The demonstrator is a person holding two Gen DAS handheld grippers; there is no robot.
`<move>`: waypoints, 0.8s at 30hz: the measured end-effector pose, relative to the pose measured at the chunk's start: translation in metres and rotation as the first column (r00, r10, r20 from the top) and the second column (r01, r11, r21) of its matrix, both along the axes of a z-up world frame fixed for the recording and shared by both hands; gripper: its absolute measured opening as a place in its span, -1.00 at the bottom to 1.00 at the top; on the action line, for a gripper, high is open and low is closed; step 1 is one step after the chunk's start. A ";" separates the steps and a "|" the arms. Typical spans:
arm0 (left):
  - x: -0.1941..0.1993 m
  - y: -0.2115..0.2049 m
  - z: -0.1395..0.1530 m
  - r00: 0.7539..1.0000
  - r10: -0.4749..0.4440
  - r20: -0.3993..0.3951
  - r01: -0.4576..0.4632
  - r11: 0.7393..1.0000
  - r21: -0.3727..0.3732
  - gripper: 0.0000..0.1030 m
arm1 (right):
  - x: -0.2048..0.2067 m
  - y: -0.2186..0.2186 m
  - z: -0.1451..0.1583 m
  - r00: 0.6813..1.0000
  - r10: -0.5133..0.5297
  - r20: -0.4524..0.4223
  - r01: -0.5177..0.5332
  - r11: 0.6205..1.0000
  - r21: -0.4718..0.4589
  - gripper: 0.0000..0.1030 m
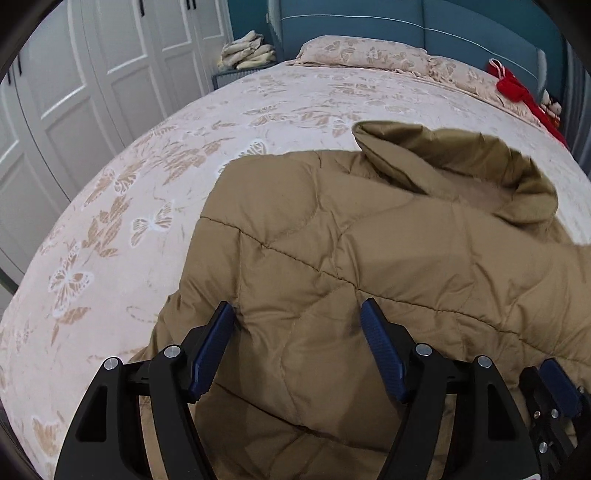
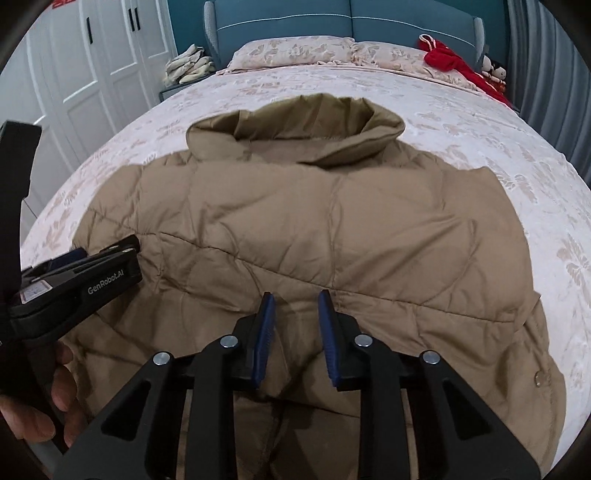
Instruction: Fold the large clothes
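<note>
A tan quilted puffer jacket lies on the bed, collar toward the headboard. My left gripper is open, its blue pads over the jacket's near left part, holding nothing. In the right wrist view the jacket lies back-side up with its collar at the far end. My right gripper is open above the jacket's near middle, where a fold bulges between the pads. The left gripper also shows at the jacket's left edge, and the right gripper's finger shows at lower right.
The bed has a pale butterfly-print cover and pillows by a teal headboard. Red cloth and dolls lie at the far right corner. White wardrobe doors stand left, folded cloth on a nightstand.
</note>
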State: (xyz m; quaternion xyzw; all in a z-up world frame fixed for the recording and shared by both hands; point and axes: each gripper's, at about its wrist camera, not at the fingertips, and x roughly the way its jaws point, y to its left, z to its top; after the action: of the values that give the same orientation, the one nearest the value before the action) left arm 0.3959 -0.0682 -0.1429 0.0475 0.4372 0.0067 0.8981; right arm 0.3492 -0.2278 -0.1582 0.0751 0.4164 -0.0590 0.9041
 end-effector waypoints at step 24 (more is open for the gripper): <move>-0.016 -0.012 -0.024 0.989 0.008 0.147 -0.019 0.997 0.075 0.39 | -0.008 0.006 -0.024 0.996 -0.007 0.087 0.010 0.999 -0.031 -0.56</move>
State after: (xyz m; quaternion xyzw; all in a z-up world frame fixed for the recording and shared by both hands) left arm 0.3804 -0.0800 -0.1672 0.0784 0.3698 0.0329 0.9252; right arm 0.3409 -0.2222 -0.1821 0.0650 0.3756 -0.0662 0.9221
